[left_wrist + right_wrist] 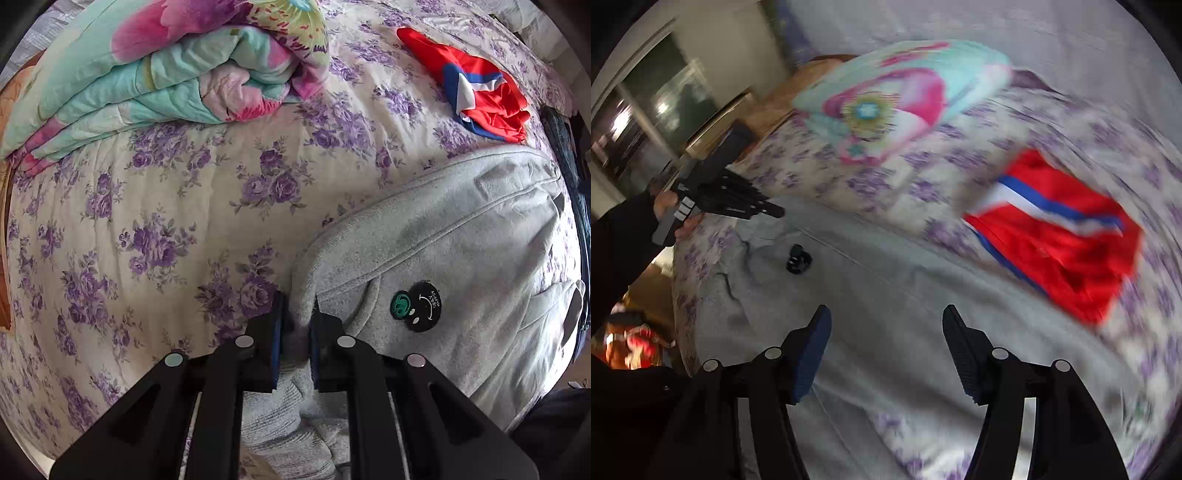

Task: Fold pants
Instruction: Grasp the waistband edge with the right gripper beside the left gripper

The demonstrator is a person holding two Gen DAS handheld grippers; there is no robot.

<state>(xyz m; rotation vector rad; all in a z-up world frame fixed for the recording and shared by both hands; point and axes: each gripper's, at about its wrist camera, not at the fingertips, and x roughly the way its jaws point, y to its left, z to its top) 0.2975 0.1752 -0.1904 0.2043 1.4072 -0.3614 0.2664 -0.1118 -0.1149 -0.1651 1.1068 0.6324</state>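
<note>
We have the grey fleece pants (443, 240) spread across the lower right of the left wrist view, on a bedspread (147, 221) printed with purple roses. Our left gripper (296, 325) is closed on a bunched edge of the pants near the bottom centre, cloth pinched between the blue pads; we judge this pinch is there so a corner can be lifted and carried over for a fold. Just right of the grip sits a round black and green patch (417, 308) with a smiley face; its curved lettering appears to read "SMILEY" and "HAPPY", upside down.

In the right wrist view our right gripper (886, 347) hangs with its jaws wide apart over the pants (886, 280), holding nothing; the frame is blurred, so it is probably on its way to a second hold.

A folded floral quilt (166, 74) lies at the upper left and a red garment with blue and white stripes (476, 85) at the upper right, both apart from the pants.
</note>
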